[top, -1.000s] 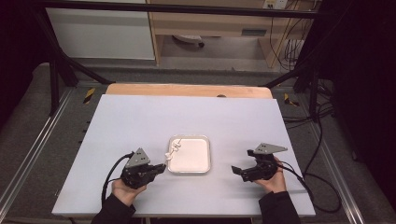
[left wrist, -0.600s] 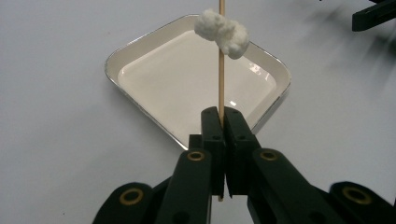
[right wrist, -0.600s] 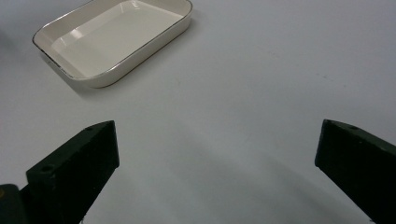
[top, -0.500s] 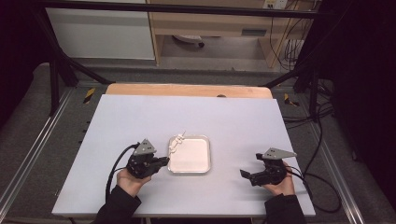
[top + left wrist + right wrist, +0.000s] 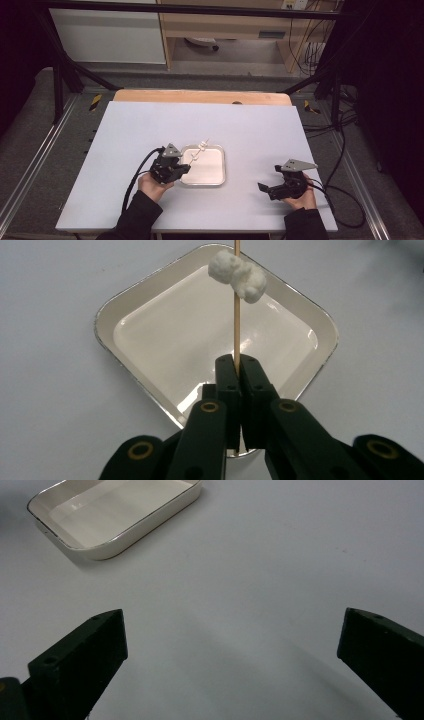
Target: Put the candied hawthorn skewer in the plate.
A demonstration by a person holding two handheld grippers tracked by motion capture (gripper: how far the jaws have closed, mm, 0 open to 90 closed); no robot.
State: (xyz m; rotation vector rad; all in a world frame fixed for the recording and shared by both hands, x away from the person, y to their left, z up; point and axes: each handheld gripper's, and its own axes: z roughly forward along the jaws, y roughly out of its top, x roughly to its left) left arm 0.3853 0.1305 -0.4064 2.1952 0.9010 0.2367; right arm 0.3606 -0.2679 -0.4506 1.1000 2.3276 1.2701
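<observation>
A: Two grippers. At lower left of the high view, the left gripper is clenched on a wooden skewer (white lumps threaded on it), held over the tray.

B: The right gripper, lower right, is released. A tilt might slide the lumps off.

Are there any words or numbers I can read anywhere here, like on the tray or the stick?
None: no words or numbers can be read.
The tray is plain white with no print.
The stick and the white lumps on it carry no marks.
The table is blank.
</observation>
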